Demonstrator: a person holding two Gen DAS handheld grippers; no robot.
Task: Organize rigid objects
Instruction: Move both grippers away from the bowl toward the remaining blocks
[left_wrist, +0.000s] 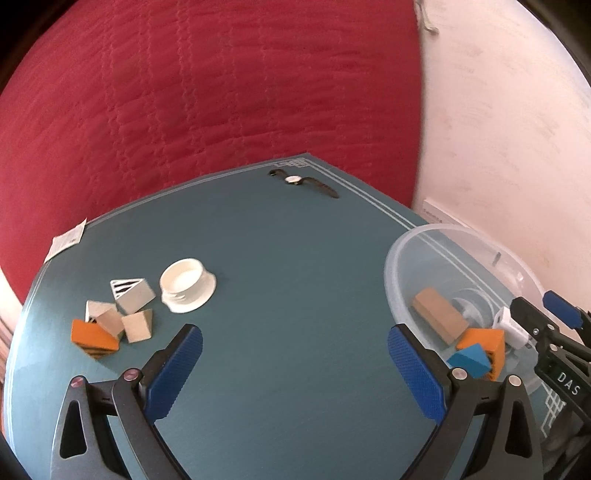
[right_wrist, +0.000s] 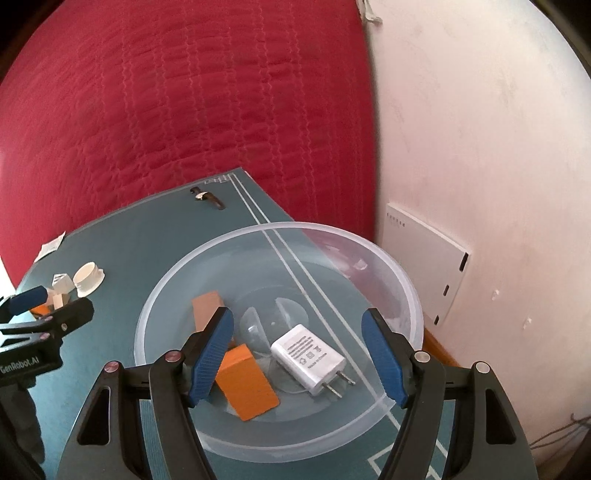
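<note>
The clear bowl (right_wrist: 388, 266) on the teal tabletop (left_wrist: 288, 258) holds a white charger (right_wrist: 308, 356), orange block (right_wrist: 245, 384) and tan block (left_wrist: 437, 314). Above it the right gripper (right_wrist: 299, 354) gapes empty; left of the bowl, the left gripper (left_wrist: 295, 363) gapes empty near loose wooden blocks (left_wrist: 114, 317) and a white cap (left_wrist: 188, 284).

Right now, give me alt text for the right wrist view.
An open right gripper hovers over a clear bowl holding a white charger and an orange block on a teal table.
</note>
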